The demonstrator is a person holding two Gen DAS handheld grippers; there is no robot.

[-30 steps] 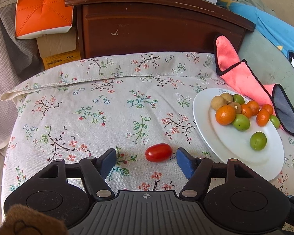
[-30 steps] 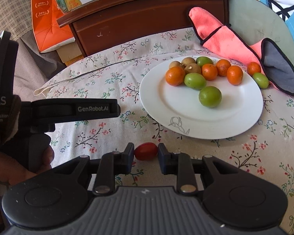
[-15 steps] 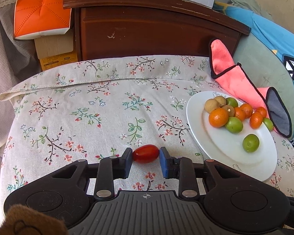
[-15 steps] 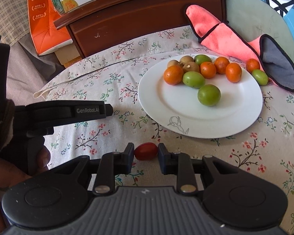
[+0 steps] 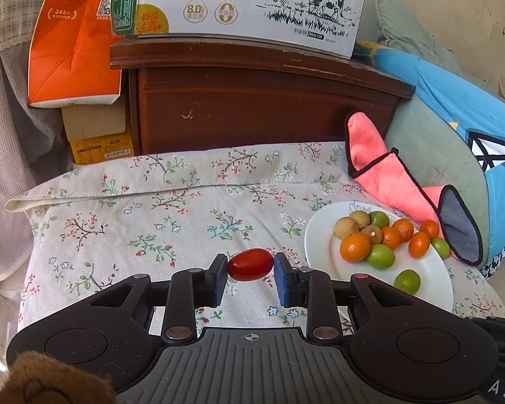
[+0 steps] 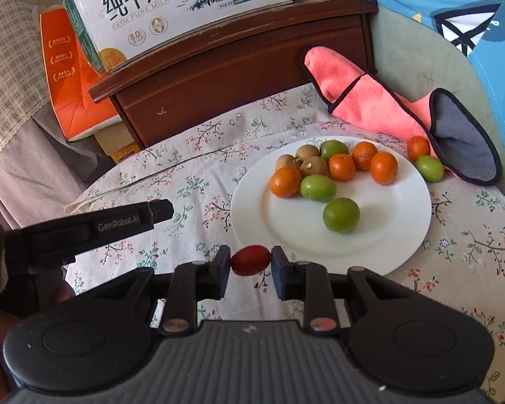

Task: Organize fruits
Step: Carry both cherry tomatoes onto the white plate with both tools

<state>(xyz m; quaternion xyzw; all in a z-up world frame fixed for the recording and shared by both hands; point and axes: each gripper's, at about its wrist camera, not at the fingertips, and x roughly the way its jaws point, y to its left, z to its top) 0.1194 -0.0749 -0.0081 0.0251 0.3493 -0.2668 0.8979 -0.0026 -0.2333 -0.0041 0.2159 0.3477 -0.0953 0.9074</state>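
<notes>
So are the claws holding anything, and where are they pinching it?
Yes. The left claw pinches a red cherry tomato by its two ends. The right claw pinches another red cherry tomato the same way.

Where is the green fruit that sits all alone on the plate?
In the right wrist view the lone green fruit lies on the white plate, nearer the camera than the fruit pile.

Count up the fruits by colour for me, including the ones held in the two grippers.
Orange fruits: 5
Green fruits: 4
Brown fruits: 3
Red tomatoes: 2, one in the left gripper, one in the right gripper
Total: 14
</notes>
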